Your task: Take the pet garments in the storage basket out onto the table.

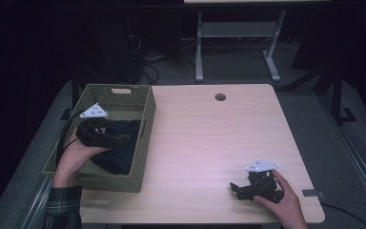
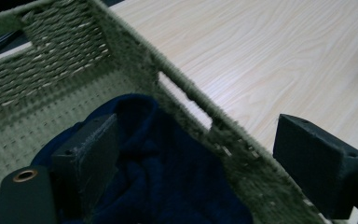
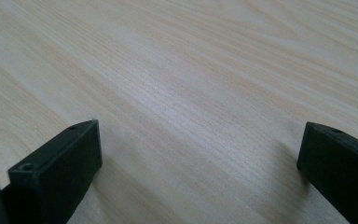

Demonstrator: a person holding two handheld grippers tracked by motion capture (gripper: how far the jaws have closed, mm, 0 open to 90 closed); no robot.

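While the left gripper (image 1: 106,137) hangs over the woven olive-green basket (image 1: 140,157), its jaws are spread wide and straddle the near wall, holding nothing; one jaw sits just above the dark navy cloth (image 2: 168,177) bunched inside, likely lined up for a grab. Right gripper (image 1: 240,190) is parked low on the pale wood-grain table (image 1: 209,138), jaws wide, empty. Dim room, grey carpet, metal desk legs behind.

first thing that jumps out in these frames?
The green woven basket at the table's left edge, with a dark blue cloth heaped inside. The left gripper hangs open astride the basket's near wall; the right gripper sits open low over bare wood at the table's near right.
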